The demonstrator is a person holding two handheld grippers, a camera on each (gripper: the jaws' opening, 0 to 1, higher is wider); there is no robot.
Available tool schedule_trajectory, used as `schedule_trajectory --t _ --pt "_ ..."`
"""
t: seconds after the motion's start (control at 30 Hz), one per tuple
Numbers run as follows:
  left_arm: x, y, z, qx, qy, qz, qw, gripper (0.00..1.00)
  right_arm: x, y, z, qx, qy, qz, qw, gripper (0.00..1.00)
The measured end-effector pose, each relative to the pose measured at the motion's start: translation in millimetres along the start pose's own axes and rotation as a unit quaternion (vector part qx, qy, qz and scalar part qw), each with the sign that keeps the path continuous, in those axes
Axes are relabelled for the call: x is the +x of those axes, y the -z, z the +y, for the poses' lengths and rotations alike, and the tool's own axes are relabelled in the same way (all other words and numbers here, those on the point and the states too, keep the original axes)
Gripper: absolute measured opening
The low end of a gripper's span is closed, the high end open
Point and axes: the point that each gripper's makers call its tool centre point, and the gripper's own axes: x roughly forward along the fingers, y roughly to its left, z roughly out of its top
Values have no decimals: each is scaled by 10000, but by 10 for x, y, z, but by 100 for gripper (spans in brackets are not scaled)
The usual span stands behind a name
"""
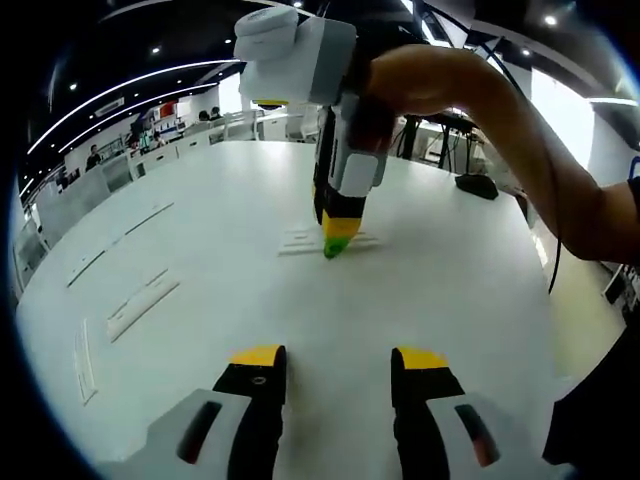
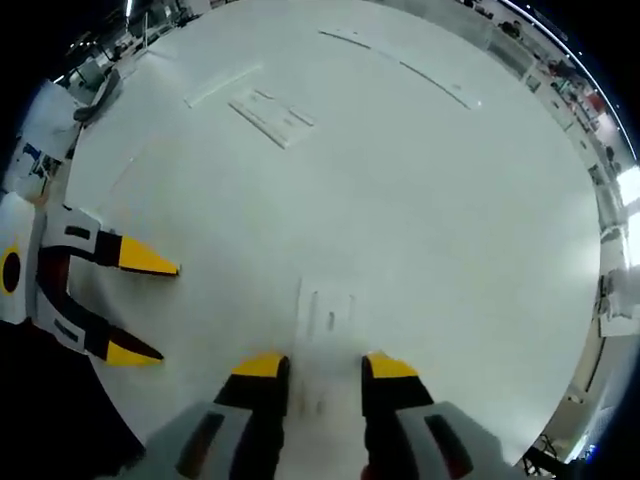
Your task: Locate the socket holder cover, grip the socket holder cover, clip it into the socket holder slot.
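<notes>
Cover point(image 2: 326, 310) just beyond right gripper point(image 2: 325, 366) fingers.

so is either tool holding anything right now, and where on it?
Nothing held. Left tool is open over the bare table. Right tool is open, tips down just above a white cover piece, not yet closed on it.

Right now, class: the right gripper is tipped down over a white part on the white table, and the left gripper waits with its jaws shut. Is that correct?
One error: the left gripper's jaws are open, spread well apart, as the right gripper view shows. The rest holds: the right gripper is tipped down over a white part on the white table.
</notes>
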Motion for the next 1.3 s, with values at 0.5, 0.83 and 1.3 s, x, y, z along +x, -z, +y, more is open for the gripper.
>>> schedule_trajectory --t 0.5,0.83,1.3 --pt "30 -3 -11 -11 6 -19 10000 42 4 7 13 175 56 112 9998 27" --pt "47 -20 33 -23 3 -20 10000 42 -19 5 8 49 78 147 9998 26" --pt "41 -18 77 -52 -30 -21 10000 41 -37 16 -10 -279 79 236 9993 26"
